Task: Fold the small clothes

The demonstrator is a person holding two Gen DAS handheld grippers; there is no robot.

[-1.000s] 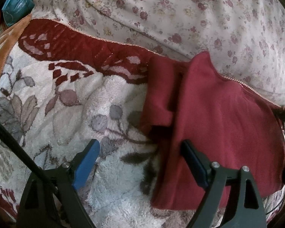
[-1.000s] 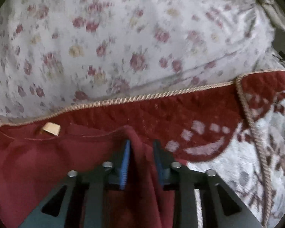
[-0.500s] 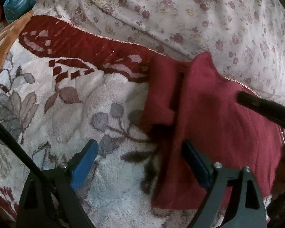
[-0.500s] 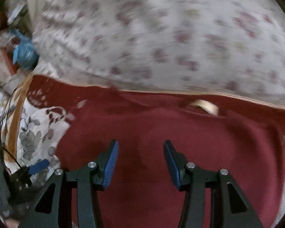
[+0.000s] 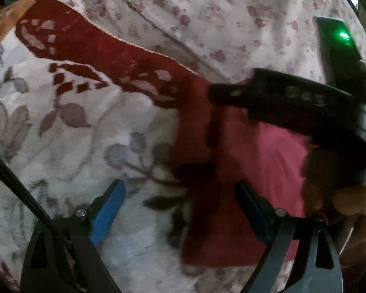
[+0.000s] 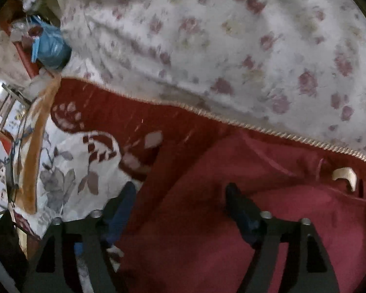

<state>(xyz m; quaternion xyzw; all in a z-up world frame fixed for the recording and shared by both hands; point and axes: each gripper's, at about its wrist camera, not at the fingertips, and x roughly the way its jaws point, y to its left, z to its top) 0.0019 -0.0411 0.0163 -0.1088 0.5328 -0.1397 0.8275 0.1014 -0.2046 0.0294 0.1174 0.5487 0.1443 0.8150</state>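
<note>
Folding in progress: red garment [image 5: 256,171] lies flat on floral blanket [image 5: 61,146], long axis running away from cameras toward sheet [image 5: 207,12]. Left gripper [image 5: 180,210] jaws wide, empty, straddling garment's left edge; folded sleeve strip just ahead. Right gripper [image 6: 180,207] jaws wide, empty, low over garment's left shoulder, tag [image 6: 344,174] to its right. Right gripper nearer collar end; left nearer hem. Judgement: next grab likely at left edge.
</note>
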